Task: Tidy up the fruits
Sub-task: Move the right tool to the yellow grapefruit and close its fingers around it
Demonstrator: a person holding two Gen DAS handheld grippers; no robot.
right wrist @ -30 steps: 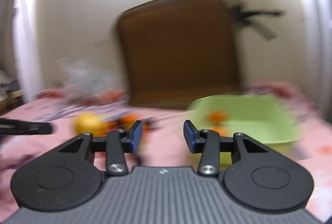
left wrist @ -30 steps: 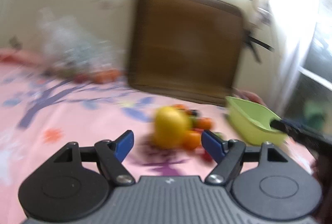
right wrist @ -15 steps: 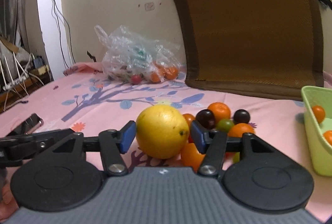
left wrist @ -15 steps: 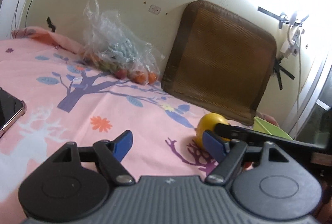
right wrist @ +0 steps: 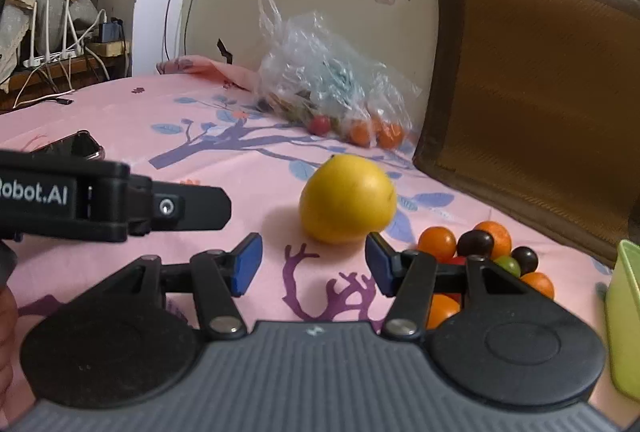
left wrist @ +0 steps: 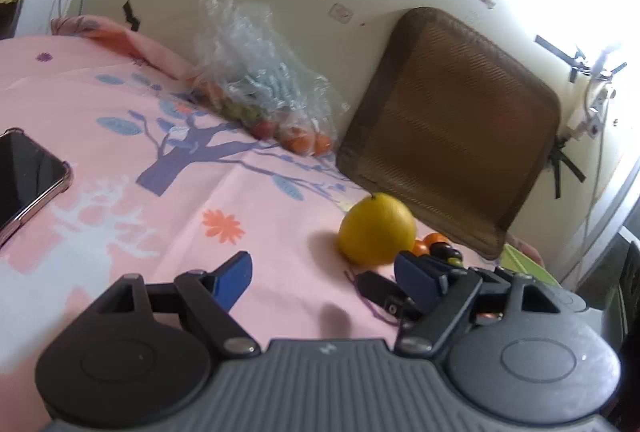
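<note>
Both my tongs are spread wide and hold nothing. My right tongs [right wrist: 313,264] sit low in the frame, blue pads apart, and the big yellow fruit [right wrist: 347,199] rests on the pink sheet [right wrist: 208,135] just above the gap between them, a little right of centre. From the left wrist view my left tongs [left wrist: 322,272] are just as wide, with the same yellow fruit [left wrist: 377,228] at centre right, above and just left of the right-hand pad.

To the right of the yellow fruit, lower right in the right wrist view, lies a huddle of small fruits [right wrist: 476,252]: orange, dark purple, one green, touching one another. The green tub [right wrist: 626,296] shows at the right edge, near them. At the back, upper middle, a clear plastic bag [right wrist: 332,87] of more fruit leans by the wall next to a brown cushion [right wrist: 536,87]. A phone [left wrist: 28,175] lies at the left edge of the left wrist view.

How will it handle? The yellow one looks firm, round and fairly heavy, with a smooth skin, so I reckon it could roll or slip. I'd take it across its widest middle, pads on opposite sides, squeezing gently. The little ones look thin-skinned and easy to squash, and nudging one may scatter the rest, so I'd pick from the outside of the huddle.
</note>
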